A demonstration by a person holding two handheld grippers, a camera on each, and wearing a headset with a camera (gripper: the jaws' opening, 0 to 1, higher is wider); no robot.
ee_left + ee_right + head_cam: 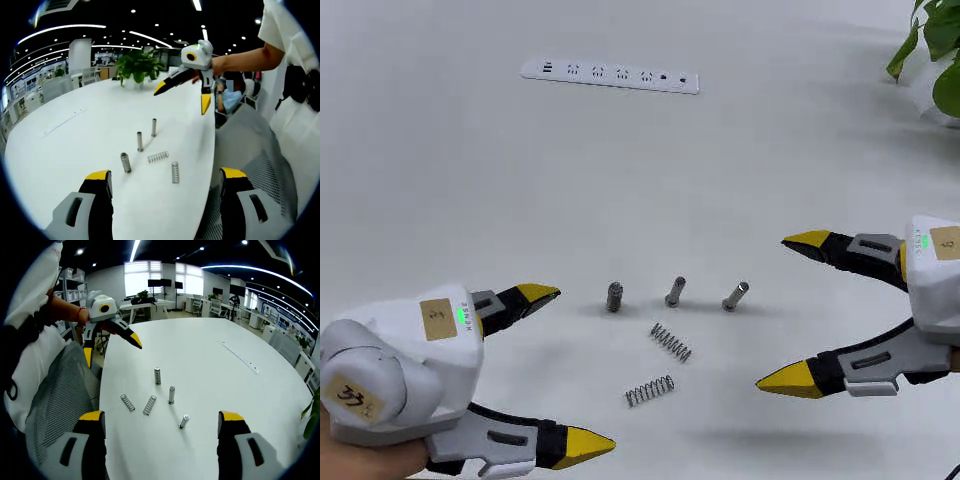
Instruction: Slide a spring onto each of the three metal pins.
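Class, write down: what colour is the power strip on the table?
The power strip is white, best seen in the head view.

Head view: plant [932,45] in the upper right is cut by the top and right edges. right gripper [772,311] body runs off the right edge. left gripper [585,367] body and the hand [370,462] under it are cut at the lower left corner. leftmost pin [615,286] is mostly hidden inside the spring [615,300]. power strip [610,75] sockets are too small to tell apart. Writing on the label [350,398] is hard to read. Left gripper view: person [287,40] is cut by the right side, and the view's own jaws are cut at the bottom.
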